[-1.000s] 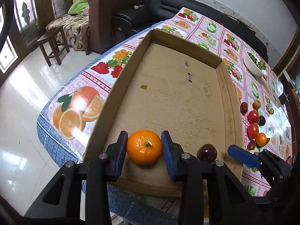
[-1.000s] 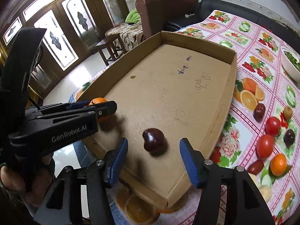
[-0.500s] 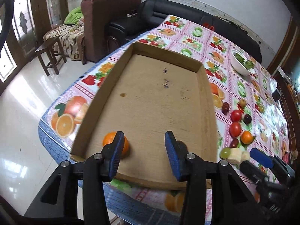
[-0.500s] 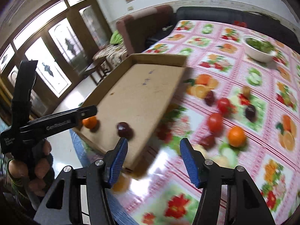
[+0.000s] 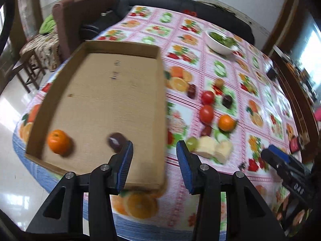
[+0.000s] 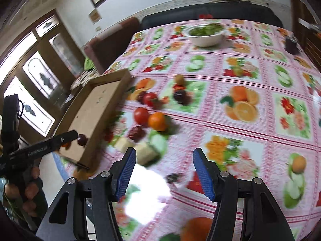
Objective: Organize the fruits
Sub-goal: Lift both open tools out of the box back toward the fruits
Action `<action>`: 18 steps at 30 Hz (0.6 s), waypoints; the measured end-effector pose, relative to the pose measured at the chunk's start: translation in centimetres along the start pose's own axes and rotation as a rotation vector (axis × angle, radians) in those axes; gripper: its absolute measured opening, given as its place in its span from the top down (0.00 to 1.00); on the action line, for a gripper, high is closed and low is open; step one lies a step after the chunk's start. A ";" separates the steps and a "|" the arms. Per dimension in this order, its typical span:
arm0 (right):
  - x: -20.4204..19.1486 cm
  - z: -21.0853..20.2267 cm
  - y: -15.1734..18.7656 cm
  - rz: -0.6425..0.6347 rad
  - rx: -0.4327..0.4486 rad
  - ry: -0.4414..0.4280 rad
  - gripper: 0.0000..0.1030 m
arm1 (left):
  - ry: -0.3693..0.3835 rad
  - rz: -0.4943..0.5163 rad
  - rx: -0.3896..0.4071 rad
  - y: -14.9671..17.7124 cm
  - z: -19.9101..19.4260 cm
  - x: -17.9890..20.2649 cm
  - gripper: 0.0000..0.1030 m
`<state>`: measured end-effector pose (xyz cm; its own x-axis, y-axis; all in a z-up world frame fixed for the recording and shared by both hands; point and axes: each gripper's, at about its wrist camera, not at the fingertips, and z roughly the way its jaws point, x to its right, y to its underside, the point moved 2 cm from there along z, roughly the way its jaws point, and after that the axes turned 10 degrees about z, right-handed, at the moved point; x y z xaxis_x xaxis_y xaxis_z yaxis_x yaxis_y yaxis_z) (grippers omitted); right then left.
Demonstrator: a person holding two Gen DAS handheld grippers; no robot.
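Both my grippers, left (image 5: 154,161) and right (image 6: 164,172), hang spread and empty; the left jaws have just opened. The smooth, round, firm orange (image 5: 226,122) beside the cardboard box (image 5: 60,92) should be light but roll-prone, so I'd pinch across its middle. Softer red tomatoes (image 5: 206,113) near the box bruise easily.

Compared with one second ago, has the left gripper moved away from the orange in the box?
Yes. The left gripper released the orange and shifted right, toward the cardboard box's right wall.
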<state>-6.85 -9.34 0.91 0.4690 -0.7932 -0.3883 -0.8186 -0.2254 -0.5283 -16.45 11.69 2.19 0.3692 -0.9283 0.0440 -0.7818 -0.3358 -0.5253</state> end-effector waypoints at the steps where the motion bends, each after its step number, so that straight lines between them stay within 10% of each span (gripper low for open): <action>1: 0.7 -0.3 -0.1 0.013 0.006 0.006 0.41 | 0.010 0.011 -0.006 0.1 0.1 0.6 0.58; 18: 3.0 -0.3 -0.2 0.067 0.024 0.020 0.41 | 0.115 0.054 -0.079 1.5 2.0 4.2 0.58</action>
<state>-5.41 -11.82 0.07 0.4065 -0.8173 -0.4083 -0.8396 -0.1579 -0.5198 -15.09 7.61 -0.17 0.2690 -0.9560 0.1171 -0.8376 -0.2922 -0.4616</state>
